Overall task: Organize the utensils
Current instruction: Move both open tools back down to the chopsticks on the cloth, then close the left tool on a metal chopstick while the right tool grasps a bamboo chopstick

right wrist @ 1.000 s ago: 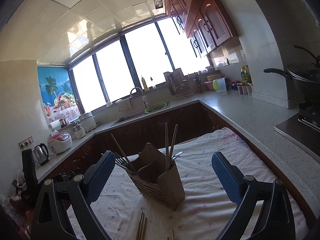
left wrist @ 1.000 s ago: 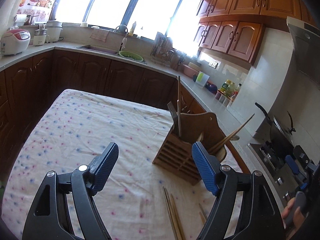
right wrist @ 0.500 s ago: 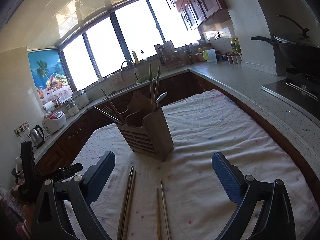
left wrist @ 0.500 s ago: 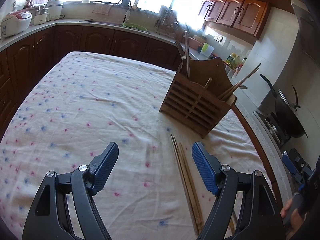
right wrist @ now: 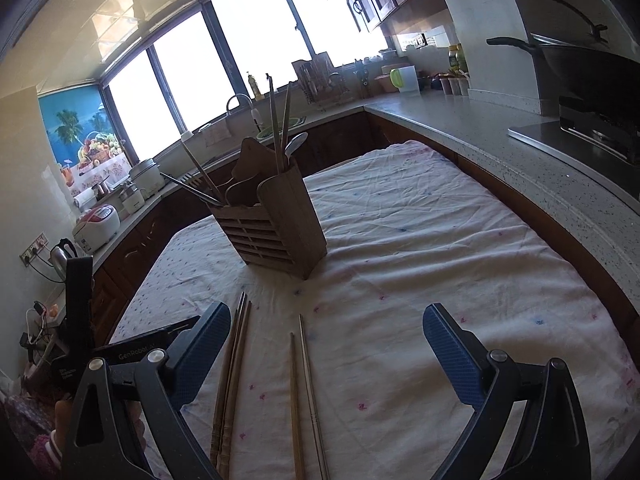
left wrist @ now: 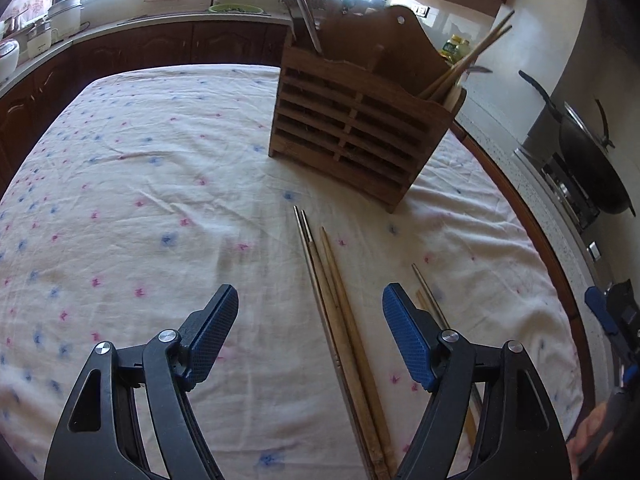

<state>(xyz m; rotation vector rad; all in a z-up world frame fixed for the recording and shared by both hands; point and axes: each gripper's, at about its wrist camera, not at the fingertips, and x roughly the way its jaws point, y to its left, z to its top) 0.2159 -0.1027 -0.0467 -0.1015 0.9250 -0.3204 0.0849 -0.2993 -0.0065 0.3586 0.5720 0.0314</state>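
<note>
Chopsticks lie loose on a flowered tablecloth [left wrist: 120,152] as two hand-held grippers come down over them in a sunlit kitchen. In the left wrist view, the left gripper [left wrist: 310,322] has its blue pads apart, the jaws having just been closing a little, with nothing pressed between them; the bundle of chopsticks [left wrist: 340,308] runs up the lower centre of the frame, passing between the pads nearer the right-hand one, long axis almost in line with the way the fingers point and tips toward the wooden utensil holder [left wrist: 352,136] in the upper centre. A second pair of chopsticks [left wrist: 430,300] lies just right of that pad, partly hidden behind it. In the right wrist view, the right gripper [right wrist: 326,344] also stands wide open and empty; the second pair [right wrist: 304,392] lies between its pads, left of centre, again lengthwise to the fingers, while the bundle sits just beside its left pad. The holder stands upright beyond, in the middle of the frame, already bristling with utensils. Judging by position, each hand has a set roughly under it, the left nearer the bundle; since the sticks lie along the fingers, closing across them looks workable.
</note>
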